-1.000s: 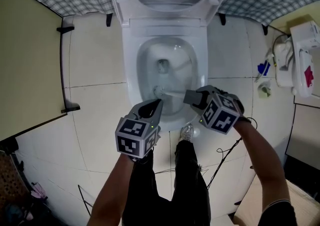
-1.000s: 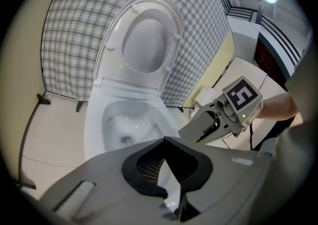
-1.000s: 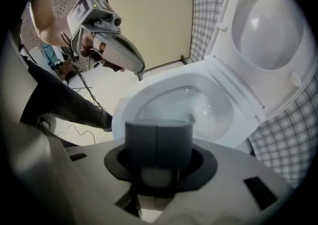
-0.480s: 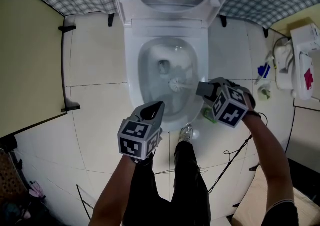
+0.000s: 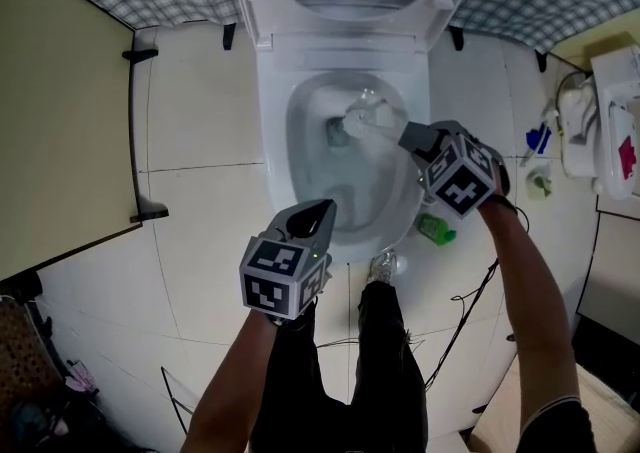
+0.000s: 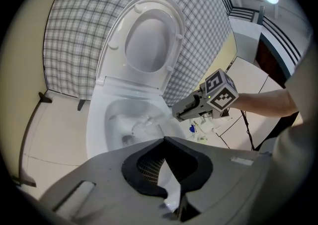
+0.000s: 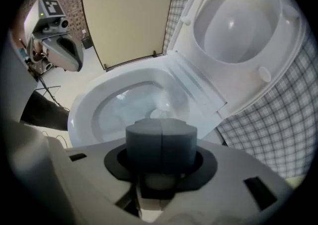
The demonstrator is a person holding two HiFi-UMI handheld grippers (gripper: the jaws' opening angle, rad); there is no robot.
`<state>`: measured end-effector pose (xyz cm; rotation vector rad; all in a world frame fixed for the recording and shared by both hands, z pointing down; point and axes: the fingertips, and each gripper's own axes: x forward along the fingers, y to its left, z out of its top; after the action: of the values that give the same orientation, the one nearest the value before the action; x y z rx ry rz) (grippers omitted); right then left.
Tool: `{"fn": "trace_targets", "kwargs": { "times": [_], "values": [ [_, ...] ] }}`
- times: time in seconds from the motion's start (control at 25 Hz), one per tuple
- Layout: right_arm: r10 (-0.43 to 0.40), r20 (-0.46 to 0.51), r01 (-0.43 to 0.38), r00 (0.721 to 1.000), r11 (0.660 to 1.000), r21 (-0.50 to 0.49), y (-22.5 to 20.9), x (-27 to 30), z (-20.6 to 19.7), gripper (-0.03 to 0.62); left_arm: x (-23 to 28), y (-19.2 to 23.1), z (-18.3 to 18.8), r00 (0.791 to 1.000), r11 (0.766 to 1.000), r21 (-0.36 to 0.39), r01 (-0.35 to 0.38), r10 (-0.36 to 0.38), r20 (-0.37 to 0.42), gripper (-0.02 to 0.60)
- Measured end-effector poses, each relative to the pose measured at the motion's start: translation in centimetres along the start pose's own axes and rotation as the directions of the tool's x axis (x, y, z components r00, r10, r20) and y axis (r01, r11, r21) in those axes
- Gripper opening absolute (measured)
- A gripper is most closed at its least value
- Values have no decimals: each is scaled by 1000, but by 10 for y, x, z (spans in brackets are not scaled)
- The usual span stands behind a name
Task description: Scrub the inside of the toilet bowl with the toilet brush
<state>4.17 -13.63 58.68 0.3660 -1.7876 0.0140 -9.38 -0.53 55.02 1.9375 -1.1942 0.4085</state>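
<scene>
The white toilet (image 5: 275, 141) stands with lid and seat raised. My right gripper (image 5: 415, 138) hangs over the bowl's right rim, shut on the handle of the white toilet brush. Its bristle head (image 5: 358, 123) is down inside the bowl, beside the drain at the back. In the right gripper view the pads (image 7: 161, 134) are closed round the handle, with the brush head (image 7: 160, 113) beyond them. The left gripper view shows the brush head (image 6: 144, 125) in the bowl. My left gripper (image 5: 320, 209) hovers at the bowl's front rim, jaws together and holding nothing.
A green bottle (image 5: 437, 229) lies on the tiled floor right of the toilet. White fixtures (image 5: 600, 111) and a blue item (image 5: 535, 141) are at the far right. A yellow partition (image 5: 60, 131) stands at left. The person's legs and shoe (image 5: 383, 263) and cables (image 5: 460, 311) are below.
My right gripper has swung from the bowl's front towards the back right, sweeping the brush head from the front of the bowl up to the drain. The left gripper has stayed put.
</scene>
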Motion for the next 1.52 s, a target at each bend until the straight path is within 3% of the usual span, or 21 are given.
{"fn": "trace_targets", "kwargs": {
  "times": [0.44,0.68,1.08,1.28,1.52],
  "values": [
    [25,112,-35,993,995,90,28,27,44,168,-6,18,-9,1000,1000,-7,-13,13,-14,8],
    [95,113,-92,989,995,-32,58,29,56,169,-3,12,-8,1000,1000,-15,-5,5,-12,8],
    [188,26,-175,982,949,-264,110,2,11,170,3,-1,-10,1000,1000,-5,15,-15,-12,8],
    [227,19,-214,974,940,-266,113,-14,1,170,6,-5,-12,1000,1000,-2,23,-23,-15,8],
    [210,4,-206,978,961,-185,97,20,5,170,8,-5,-17,1000,1000,-16,14,-14,-24,8]
  ]
}}
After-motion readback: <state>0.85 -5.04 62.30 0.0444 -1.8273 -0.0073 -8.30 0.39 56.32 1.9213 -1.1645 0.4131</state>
